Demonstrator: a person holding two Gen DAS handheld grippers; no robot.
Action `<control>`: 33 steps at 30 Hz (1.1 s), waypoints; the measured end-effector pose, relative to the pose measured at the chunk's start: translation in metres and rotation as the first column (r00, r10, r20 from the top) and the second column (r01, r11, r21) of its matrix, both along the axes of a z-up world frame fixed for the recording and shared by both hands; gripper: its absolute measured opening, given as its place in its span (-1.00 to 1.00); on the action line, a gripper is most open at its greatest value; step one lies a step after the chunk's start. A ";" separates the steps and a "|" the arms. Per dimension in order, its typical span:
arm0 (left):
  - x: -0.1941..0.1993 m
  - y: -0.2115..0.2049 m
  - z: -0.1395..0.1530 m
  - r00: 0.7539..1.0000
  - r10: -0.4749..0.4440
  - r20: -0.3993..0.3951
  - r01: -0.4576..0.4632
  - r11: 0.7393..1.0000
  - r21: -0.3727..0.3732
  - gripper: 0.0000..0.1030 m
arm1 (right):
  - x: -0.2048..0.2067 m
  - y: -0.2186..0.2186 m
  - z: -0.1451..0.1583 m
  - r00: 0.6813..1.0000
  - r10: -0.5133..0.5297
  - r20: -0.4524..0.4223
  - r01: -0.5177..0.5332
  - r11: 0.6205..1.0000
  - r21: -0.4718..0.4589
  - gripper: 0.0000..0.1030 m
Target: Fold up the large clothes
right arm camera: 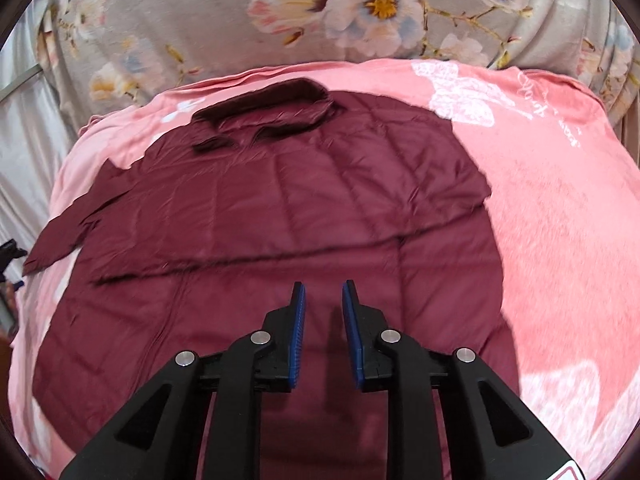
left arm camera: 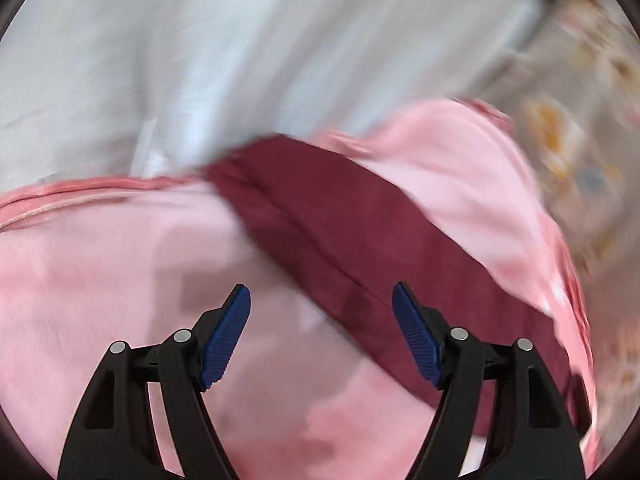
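A large maroon quilted jacket (right arm camera: 280, 208) lies flat on a pink blanket (right arm camera: 560, 208), collar at the far end, one sleeve folded across its body and the other sleeve stretched out to the left. My right gripper (right arm camera: 323, 296) hovers above the jacket's lower middle, its blue pads a narrow gap apart and empty. In the blurred left wrist view, my left gripper (left arm camera: 321, 300) is wide open and empty above the pink blanket (left arm camera: 100, 280), with a maroon sleeve (left arm camera: 340, 232) running diagonally just beyond its fingertips.
A grey floral sheet (right arm camera: 240, 20) covers the bed beyond the blanket. White fabric (left arm camera: 180, 60) fills the far part of the left wrist view. Part of the left gripper shows at the left edge of the right wrist view (right arm camera: 10, 250).
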State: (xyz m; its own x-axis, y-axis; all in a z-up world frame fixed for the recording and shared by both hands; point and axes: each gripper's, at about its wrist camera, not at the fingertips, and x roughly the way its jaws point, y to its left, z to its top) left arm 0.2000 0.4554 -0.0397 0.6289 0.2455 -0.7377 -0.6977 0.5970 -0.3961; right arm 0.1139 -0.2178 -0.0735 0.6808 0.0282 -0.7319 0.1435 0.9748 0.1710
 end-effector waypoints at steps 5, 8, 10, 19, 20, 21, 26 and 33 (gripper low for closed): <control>0.006 0.031 -0.022 0.995 0.090 0.051 -0.083 0.988 -0.129 0.34 | -0.015 0.009 -0.003 1.000 0.004 -0.019 -0.003 1.000 0.014 -0.58; 0.029 0.022 -0.015 0.997 0.022 0.078 -0.012 0.992 -0.124 -0.25 | -0.020 0.011 -0.003 1.000 0.005 -0.028 -0.004 1.000 0.016 -0.58; 0.041 0.016 -0.009 0.998 -0.028 0.063 0.035 0.993 -0.117 -0.81 | -0.024 0.012 -0.002 1.000 0.006 -0.028 -0.005 1.000 0.018 -0.58; 0.070 -0.153 0.137 0.877 -0.433 0.209 0.380 0.891 0.250 -0.99 | -0.036 0.018 0.007 1.000 0.018 0.001 -0.018 1.000 0.023 -0.57; 0.070 -0.179 0.153 0.844 -0.489 0.221 0.424 0.860 0.284 -0.99 | -0.037 0.018 0.008 1.000 0.019 0.005 -0.019 1.000 0.023 -0.57; 0.069 -0.210 0.169 0.800 -0.554 0.231 0.476 0.820 0.318 -0.99 | -0.038 0.019 0.010 1.000 0.021 0.010 -0.021 0.999 0.026 -0.57; 0.044 -0.372 0.212 0.536 -0.816 0.217 0.695 0.572 0.436 -0.99 | -0.042 0.015 0.013 1.000 0.015 0.021 -0.016 0.999 0.029 -0.57; 0.032 -0.527 0.153 0.325 -0.941 0.096 0.877 0.338 0.340 -0.98 | -0.049 -0.005 0.012 0.999 -0.020 0.034 0.019 0.999 0.036 -0.57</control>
State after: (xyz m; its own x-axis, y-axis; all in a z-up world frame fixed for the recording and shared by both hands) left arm 0.2321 -0.0714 0.1130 0.6803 -0.4888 -0.5462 0.4364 0.8688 -0.2340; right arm 0.0648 -0.2229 -0.0613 0.7060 0.0405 -0.7070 0.1556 0.9651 0.2107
